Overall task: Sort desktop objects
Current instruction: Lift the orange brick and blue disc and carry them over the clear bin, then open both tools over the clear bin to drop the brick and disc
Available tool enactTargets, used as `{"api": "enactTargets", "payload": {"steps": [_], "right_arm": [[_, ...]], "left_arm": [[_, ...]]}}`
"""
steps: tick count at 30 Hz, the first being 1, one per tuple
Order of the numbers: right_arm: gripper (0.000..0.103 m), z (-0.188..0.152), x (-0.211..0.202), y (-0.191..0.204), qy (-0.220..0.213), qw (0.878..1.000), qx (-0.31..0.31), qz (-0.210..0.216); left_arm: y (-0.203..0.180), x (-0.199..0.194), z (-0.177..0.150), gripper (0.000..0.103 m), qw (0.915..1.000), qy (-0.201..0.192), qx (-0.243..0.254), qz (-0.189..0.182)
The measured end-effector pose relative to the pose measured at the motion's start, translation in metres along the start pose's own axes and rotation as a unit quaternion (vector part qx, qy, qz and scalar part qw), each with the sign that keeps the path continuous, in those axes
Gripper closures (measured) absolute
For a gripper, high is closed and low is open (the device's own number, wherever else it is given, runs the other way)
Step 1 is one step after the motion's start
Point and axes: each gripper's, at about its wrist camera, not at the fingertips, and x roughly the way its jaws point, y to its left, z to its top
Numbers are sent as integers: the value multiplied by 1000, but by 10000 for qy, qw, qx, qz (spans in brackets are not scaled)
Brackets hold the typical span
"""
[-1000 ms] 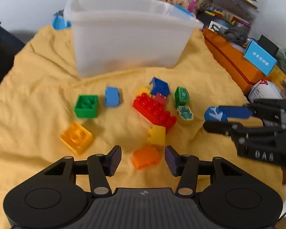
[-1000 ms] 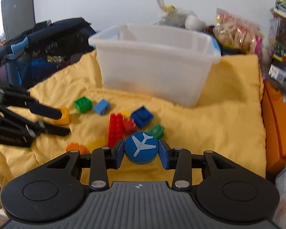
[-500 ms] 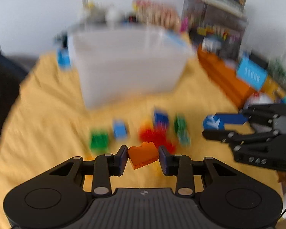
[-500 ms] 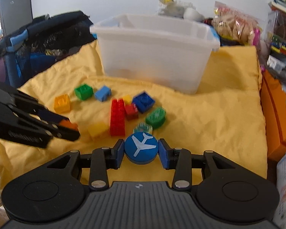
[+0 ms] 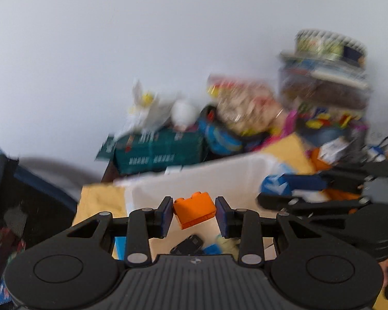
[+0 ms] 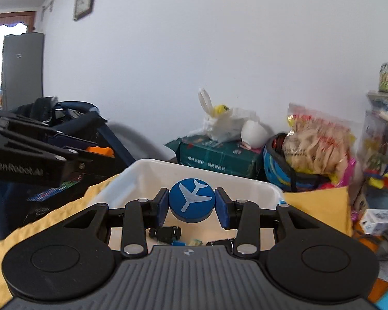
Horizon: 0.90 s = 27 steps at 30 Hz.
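My left gripper [image 5: 194, 213] is shut on an orange brick [image 5: 195, 209], held tilted above the white plastic bin [image 5: 219, 178]. My right gripper [image 6: 191, 204] is shut on a round blue disc with a white airplane [image 6: 192, 199], also raised over the white bin [image 6: 152, 166]. In the left wrist view the right gripper [image 5: 276, 191] and its blue disc [image 5: 275, 184] show at the right. The right wrist view has the left gripper [image 6: 101, 156] at the left with the orange brick [image 6: 99, 150]. Small black toy cars [image 6: 165, 232] and other bits lie on the bin floor.
The yellow cloth [image 6: 320, 206] spreads around the bin. Behind the bin stand a green package [image 6: 219, 156], a white plastic bag [image 6: 225, 125], a snack bag [image 6: 315, 144] and stacked clutter [image 5: 326, 87] on the right. A dark stroller [image 6: 72, 121] stands at the left.
Both grippers rose from the cloth to above the bin. The left gripper closed on the orange brick and lifted it. The right kept hold of the blue disc.
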Motion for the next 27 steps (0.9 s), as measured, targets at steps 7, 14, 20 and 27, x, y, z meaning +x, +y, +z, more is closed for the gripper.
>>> {"api": "enactTargets", "payload": {"steps": [7,14,20,27], "right_arm": [[51,-18,54,-13,637,9968,451,-153],[49,-24,22,-15,461,9974,542,-62],[39,-36,-19,-8,306,9987,414,38],[36,-92,-34,19,1029,9943,71,281]], "left_arm": [[11,28,-28,55,9971,668,-306,195],[9,-30,-39,31,9990,22,-415,182],[-1,-60,-81,25,9984,319,-408,234],[-11,-56,-145,25,9922,1089,-587,120]]}}
